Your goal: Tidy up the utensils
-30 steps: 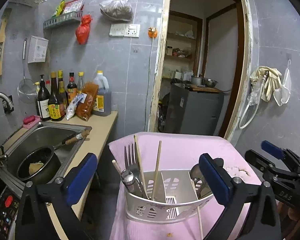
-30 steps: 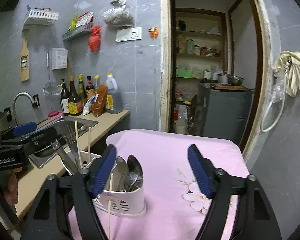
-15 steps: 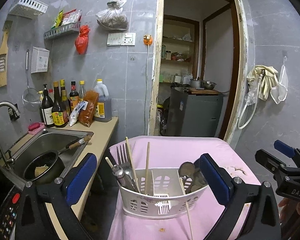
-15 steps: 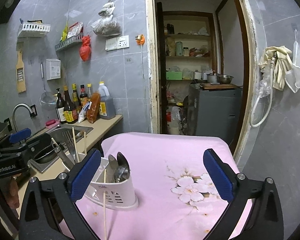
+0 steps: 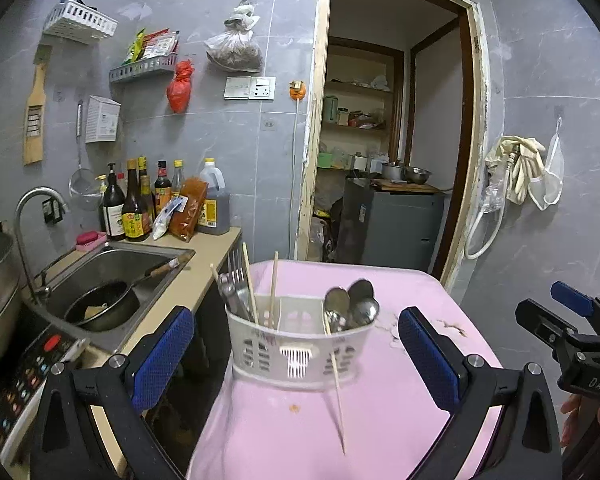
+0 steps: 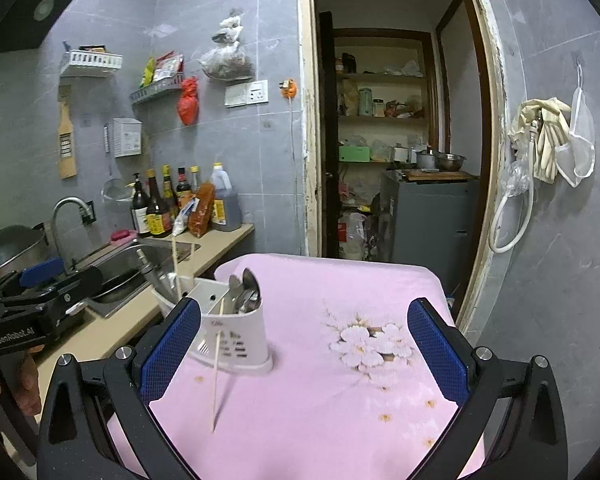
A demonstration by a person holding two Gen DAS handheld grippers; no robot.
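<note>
Left tongs [image 5: 296, 354] and right tongs [image 6: 304, 350] both gape wide, nothing between them. White slotted plastic utensil caddy [image 5: 296, 350] stands at twelve o'clock of the left tongs on the pink floral-cloth worktop [image 6: 340, 408]: steel forks [image 5: 236, 280] and wooden chopsticks [image 5: 274, 284] in its left slots, steel spoons [image 5: 352, 304] right. One stray chopstick [image 5: 336, 388] leans outside at five o'clock. Sorting looks nearly done; next, pinch that thin stick and drop it in the chopstick slot.

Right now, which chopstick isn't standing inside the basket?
The chopstick leaning against the front of the white basket, its tip on the pink tablecloth. The other chopsticks stand inside, beside the forks.
</note>
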